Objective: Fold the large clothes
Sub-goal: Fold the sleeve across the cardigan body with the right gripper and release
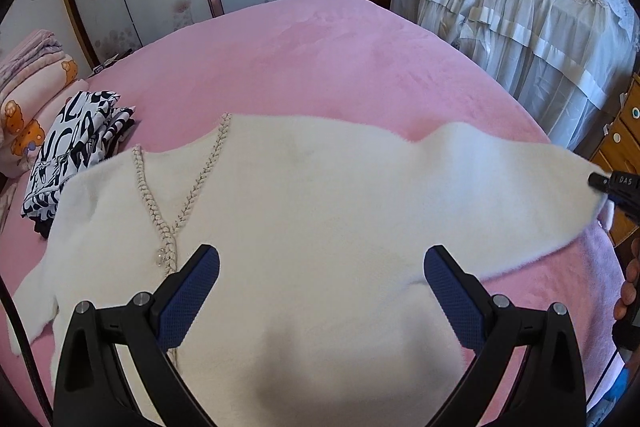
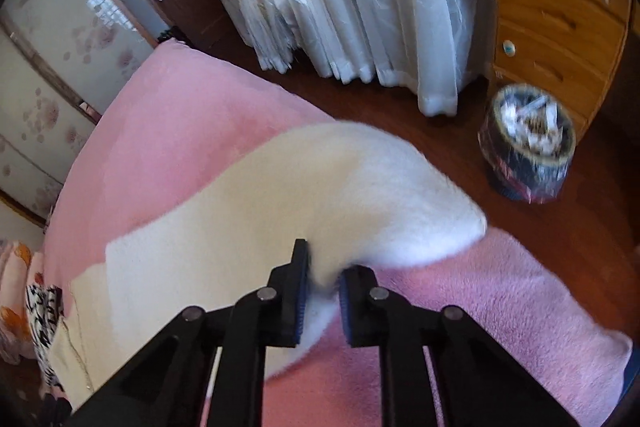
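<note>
the left wrist view takes in the whole white sweater (image 1: 320, 211), spread across the pink bed cover (image 1: 312, 55) through the middle of the frame, with its beaded neckline trim (image 1: 176, 195) left of centre, a folded black-and-white garment (image 1: 72, 147) at the left edge and a stack of printed bedding (image 1: 28, 95) behind that; the right wrist view shows none of the trim, only one fluffy end of the sweater (image 2: 320, 187) rising from lower left toward the centre, and it alone shows the waste basket (image 2: 526, 143) on the wood floor at right and the full front of the wooden drawers (image 2: 560, 7) at upper right; the left gripper (image 1: 322, 263) stands wide open at the bottom of its frame, blue pads well apart above the sweater's body, gripping nothing; the right gripper (image 2: 324, 287) is nearly closed, its pads pinching a fold of the sweater's edge at lower centre; in the left view it appears at the far right edge (image 1: 612, 187), at the sweater's raised tip; fingers of a hand (image 1: 630, 279) show below it.
</note>
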